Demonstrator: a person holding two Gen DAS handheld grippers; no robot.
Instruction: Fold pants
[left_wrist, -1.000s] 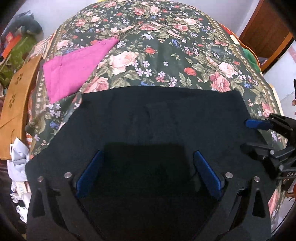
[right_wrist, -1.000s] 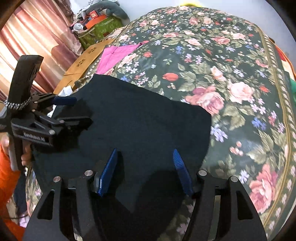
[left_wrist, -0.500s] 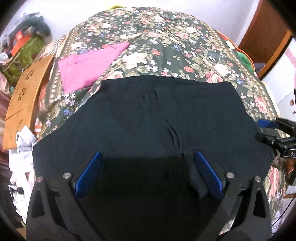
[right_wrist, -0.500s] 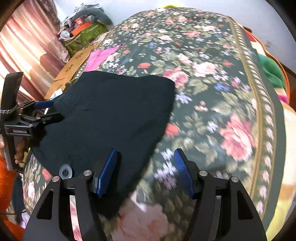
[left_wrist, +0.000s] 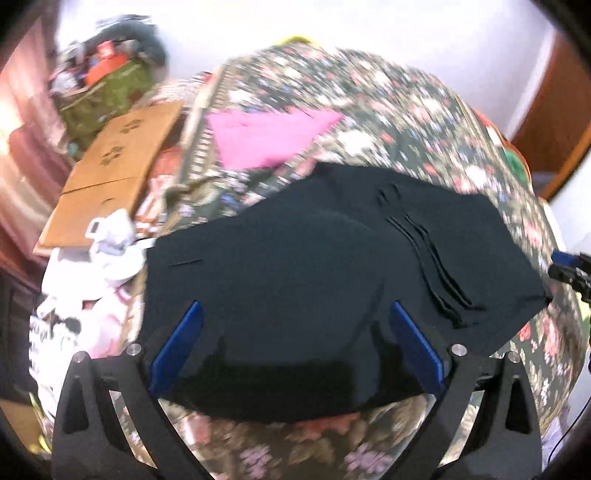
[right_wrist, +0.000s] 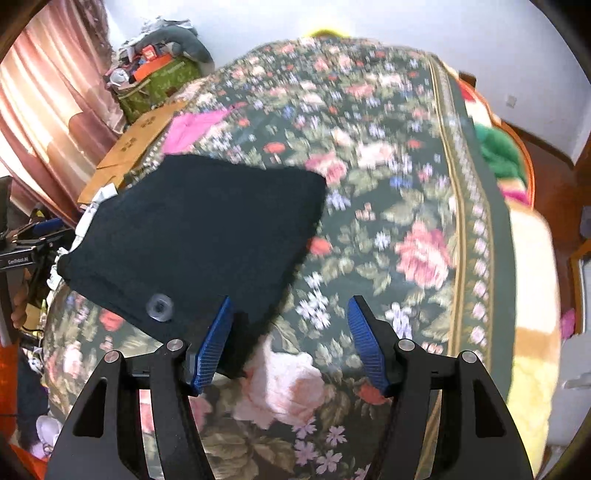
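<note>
Item: black pants (left_wrist: 295, 280), folded into a compact, roughly rectangular bundle. Location: on the bed, lying flat on the floral bedspread (right_wrist: 388, 192), toward its near left part as the right wrist view has it. A clear round button (right_wrist: 159, 307) shows near the bundle's near edge. Thin dark cords or seam lines (left_wrist: 436, 280) run across the cloth on its right side in the left wrist view.

Item: left gripper (left_wrist: 295, 350). Blue fingers (left_wrist: 177, 347) spread wide, above the near edge of the pants; the dark cloth lies below and between them, and neither pad presses on it. Nothing held.

Item: right gripper (right_wrist: 290, 343). Blue fingers (right_wrist: 212, 347) apart, nothing gripped. The left one hangs over the near right corner of the pants; the other hangs over bare bedspread.

Item: pink garment (left_wrist: 266, 138), flat on the bedspread beyond the pants, apart from them.

Item: brown cardboard sheet (left_wrist: 110, 173), beside the bed on its left.

Item: white cloth heap (left_wrist: 107, 251), left of the pants, off the bed edge.

Item: olive green bag (right_wrist: 159, 85) with clutter on top, at the far left by the curtain (right_wrist: 48, 110).

Picture quality: the left wrist view is motion-blurred.
</note>
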